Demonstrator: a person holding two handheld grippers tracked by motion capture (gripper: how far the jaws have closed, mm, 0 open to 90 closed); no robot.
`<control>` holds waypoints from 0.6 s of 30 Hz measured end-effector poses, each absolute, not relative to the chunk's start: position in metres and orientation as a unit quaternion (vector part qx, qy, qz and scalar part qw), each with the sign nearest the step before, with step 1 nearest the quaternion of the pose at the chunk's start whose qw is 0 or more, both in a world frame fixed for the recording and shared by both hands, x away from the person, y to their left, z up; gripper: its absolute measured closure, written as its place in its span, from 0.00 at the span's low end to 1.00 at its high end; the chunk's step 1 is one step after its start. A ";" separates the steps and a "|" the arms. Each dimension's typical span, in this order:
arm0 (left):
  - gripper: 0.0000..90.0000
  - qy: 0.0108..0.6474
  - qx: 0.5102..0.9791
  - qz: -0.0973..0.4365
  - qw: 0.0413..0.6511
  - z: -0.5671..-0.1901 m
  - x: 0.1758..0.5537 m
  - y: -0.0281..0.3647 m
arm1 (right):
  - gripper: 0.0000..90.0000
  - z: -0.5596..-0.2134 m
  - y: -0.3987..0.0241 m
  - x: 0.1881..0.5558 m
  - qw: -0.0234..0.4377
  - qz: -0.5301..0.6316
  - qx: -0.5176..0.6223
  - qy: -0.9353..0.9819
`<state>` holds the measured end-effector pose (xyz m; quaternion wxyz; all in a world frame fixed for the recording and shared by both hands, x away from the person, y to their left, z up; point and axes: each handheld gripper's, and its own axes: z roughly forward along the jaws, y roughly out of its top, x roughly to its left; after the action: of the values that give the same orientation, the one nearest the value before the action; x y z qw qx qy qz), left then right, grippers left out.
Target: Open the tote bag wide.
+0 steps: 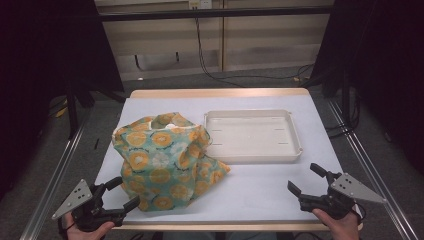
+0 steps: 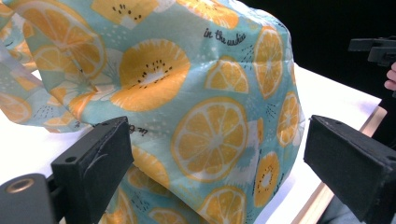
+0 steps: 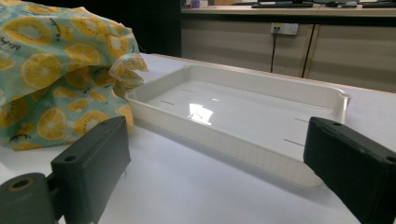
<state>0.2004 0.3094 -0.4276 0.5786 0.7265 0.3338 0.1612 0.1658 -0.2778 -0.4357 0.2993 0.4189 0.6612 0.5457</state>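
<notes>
Both tongs gape wide, holding nothing: left tongs just beside the crumpled teal orange-slice-print fabric bag on the white worktop, right tongs near the cream plastic tray. Risk: a thin fold slips out, or the bag drags the tray.

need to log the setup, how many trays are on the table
1: a cream tray right of centre on the white table, beside the citrus-print bag. The bag could hide something small behind or under it.
</notes>
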 end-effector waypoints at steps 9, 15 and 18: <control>0.09 0.341 0.726 0.166 0.574 -0.428 0.202 0.311 | 0.08 -0.437 -0.278 0.169 0.291 0.543 0.420 0.666; 0.09 0.343 0.724 0.164 0.575 -0.429 0.203 0.312 | 0.14 -0.438 -0.278 0.172 0.273 0.543 0.419 0.675; 0.10 0.346 0.725 0.163 0.573 -0.429 0.203 0.313 | 0.17 -0.439 -0.277 0.173 0.263 0.544 0.419 0.678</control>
<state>0.2025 0.3133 -0.4292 0.5728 0.7251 0.3459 0.1627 0.1730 -0.2768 -0.4388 0.2628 0.4193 0.6780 0.5436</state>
